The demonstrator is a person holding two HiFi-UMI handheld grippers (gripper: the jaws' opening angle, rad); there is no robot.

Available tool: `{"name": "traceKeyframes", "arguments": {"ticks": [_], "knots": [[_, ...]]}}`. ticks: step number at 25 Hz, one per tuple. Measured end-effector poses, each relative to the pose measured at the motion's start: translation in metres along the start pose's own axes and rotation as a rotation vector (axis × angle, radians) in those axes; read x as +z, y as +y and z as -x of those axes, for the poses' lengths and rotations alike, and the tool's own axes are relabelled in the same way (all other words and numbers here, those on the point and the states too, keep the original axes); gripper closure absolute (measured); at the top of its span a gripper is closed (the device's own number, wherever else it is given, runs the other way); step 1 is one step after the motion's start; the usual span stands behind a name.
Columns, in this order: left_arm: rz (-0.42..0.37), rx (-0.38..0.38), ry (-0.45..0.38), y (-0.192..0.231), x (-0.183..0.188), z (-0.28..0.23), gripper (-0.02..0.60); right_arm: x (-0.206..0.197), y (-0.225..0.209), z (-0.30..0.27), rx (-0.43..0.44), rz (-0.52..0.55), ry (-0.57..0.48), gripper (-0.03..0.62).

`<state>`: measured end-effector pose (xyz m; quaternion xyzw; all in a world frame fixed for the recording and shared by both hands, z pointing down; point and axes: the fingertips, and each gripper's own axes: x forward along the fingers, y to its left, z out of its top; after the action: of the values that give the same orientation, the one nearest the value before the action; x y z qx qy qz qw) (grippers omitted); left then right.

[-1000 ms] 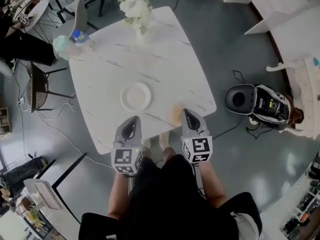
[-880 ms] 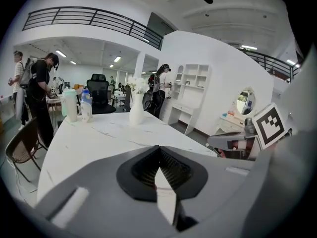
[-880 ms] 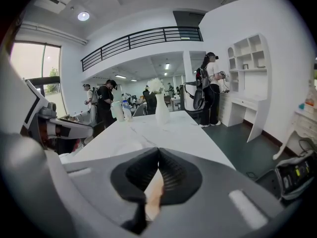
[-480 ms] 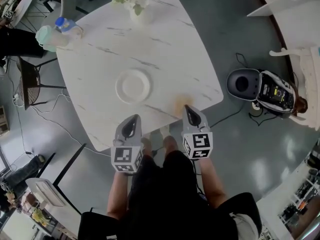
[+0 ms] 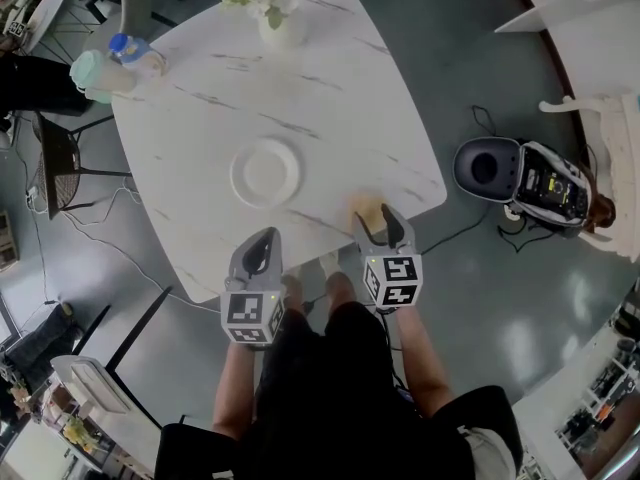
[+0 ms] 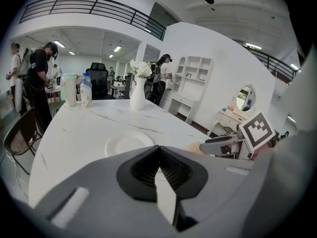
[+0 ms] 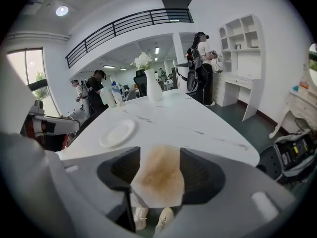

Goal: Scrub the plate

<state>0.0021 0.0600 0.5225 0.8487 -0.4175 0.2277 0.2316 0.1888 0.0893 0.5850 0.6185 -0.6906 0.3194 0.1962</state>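
Now right tool (image 5: 377, 222) just-opened wide around brown sponge (image 7: 158, 172) — left tool (image 5: 265, 244) shut.

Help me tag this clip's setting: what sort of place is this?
Probably an open office or studio, staged partly like a home: a mezzanine railing, an office chair, and a marble table with a vase.

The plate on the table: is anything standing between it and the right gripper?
Nothing visible. The right gripper, jaws just opening, has a brown-stained pad between them at the table's near edge; only bare tabletop lies from there to the plate.
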Motion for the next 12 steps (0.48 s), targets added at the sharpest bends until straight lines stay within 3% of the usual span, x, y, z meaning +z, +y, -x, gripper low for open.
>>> {"name": "traceKeyframes", "arguments": {"ticks": [9, 12], "knots": [[0.019, 0.022, 0.009, 0.005, -0.007, 0.001, 0.574, -0.010, -0.007, -0.019, -0.007, 0.006, 0.069, 0.355], [0.030, 0.029, 0.016, 0.009, -0.011, 0.001, 0.574, -0.013, -0.009, -0.022, -0.015, 0.017, 0.094, 0.382]]}}
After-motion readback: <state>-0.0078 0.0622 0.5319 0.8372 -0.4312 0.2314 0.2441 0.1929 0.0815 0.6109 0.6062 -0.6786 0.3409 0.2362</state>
